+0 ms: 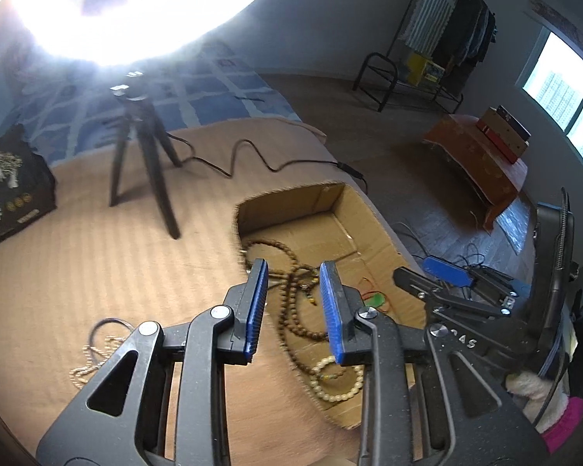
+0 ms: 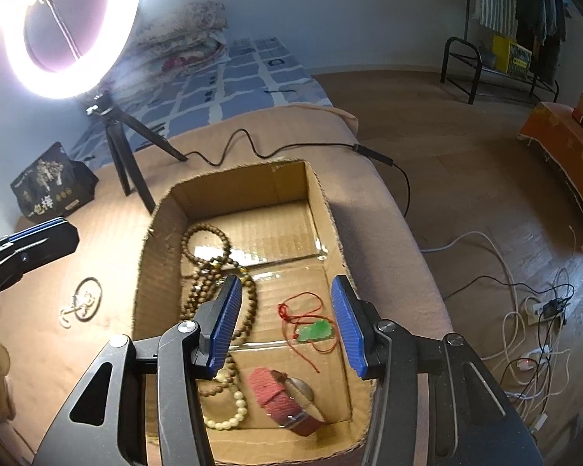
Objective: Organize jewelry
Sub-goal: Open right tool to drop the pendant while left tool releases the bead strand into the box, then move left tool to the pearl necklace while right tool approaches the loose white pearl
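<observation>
Cardboard box (image 2: 322,209) sits open-topped on the tan bedspread (image 2: 373,202), directly under and ahead of both sets of jaws; most jewelry already inside. Right gripper (image 2: 285,324) spread wide, empty, hovering over the box interior. Left gripper (image 1: 293,306) also parted, empty, over the box's left wall. Long brown wooden bead strand (image 2: 210,272), looped and tangled, lies beneath and beyond the right gripper's left jaw: limp, light, beads hard and round, likely to roll off the pads, so best pinched across a bunched section, not a single bead. Red-strap watch (image 2: 287,400) below the gap between right jaws, near side of box: stiffest piece, strap grippy, case the breakable part; strap the place to grab. Cream bead bracelet (image 2: 233,407) just left of the watch, partly hidden behind the left jaw: small elastic-looking loop, smooth, slippery. Green jade-like pendant (image 2: 316,330) on thin red cord (image 2: 291,310), just inside the right jaw: pendant brittle, cord floppy. Outside the box, well left of the left gripper's jaws: pale bead chain (image 1: 93,357) lying with a dark cord loop (image 1: 105,328) on the bedspread, apparently the leftover to move; fine, light, hard to pinch off soft fabric.
</observation>
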### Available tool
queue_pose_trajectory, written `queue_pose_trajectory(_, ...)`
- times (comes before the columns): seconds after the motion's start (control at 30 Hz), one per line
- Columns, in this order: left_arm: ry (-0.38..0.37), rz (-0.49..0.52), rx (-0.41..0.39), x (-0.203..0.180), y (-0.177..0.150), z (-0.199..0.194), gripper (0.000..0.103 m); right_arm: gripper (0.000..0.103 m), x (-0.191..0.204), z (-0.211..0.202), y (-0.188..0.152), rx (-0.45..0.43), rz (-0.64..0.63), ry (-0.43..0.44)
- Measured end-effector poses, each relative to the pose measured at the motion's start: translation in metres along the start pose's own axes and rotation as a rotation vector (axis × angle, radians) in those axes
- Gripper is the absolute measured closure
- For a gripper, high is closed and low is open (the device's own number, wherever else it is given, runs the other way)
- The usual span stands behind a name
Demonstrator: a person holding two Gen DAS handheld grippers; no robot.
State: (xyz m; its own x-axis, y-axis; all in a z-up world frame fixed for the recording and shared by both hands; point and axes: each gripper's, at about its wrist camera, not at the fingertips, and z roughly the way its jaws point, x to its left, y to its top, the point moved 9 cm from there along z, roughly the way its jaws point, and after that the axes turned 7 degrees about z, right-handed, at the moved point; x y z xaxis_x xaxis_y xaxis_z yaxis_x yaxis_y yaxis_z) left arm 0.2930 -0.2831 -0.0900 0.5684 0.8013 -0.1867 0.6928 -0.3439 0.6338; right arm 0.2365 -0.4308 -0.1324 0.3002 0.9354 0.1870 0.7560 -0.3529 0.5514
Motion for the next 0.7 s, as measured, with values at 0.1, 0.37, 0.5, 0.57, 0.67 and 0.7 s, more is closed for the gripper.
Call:
queue_pose_trajectory(0.1,0.029,-0.017,-0.013,0.016,-0.003,-0.009,0.076,0.056,0.008,-0.004,0.001,-0.011,-0.004,0.010)
queue_pose_trajectory(0.37,0.095,-0.028,-0.058,0.061,-0.016,-0.038,0.076,0.056,0.040,-0.016,0.006,-0.061,-0.022,0.072)
queue_pose_trajectory(0.5,0.108,-0.036,-0.057,0.086,-0.028,-0.051,0.076,0.055,0.059,-0.022,0.006,-0.101,-0.047,0.111)
queue_pose_trajectory(0.57,0.119,-0.045,-0.044,0.102,-0.037,-0.056,0.076,0.040,0.071,-0.025,0.005,-0.120,-0.064,0.137)
queue_pose_trajectory(0.67,0.129,-0.071,-0.032,0.123,-0.050,-0.062,0.076,0.029,0.086,-0.027,0.004,-0.128,-0.092,0.148)
queue_pose_trajectory(0.7,0.135,-0.080,-0.029,0.130,-0.055,-0.063,0.076,0.029,0.093,-0.026,0.002,-0.118,-0.107,0.153)
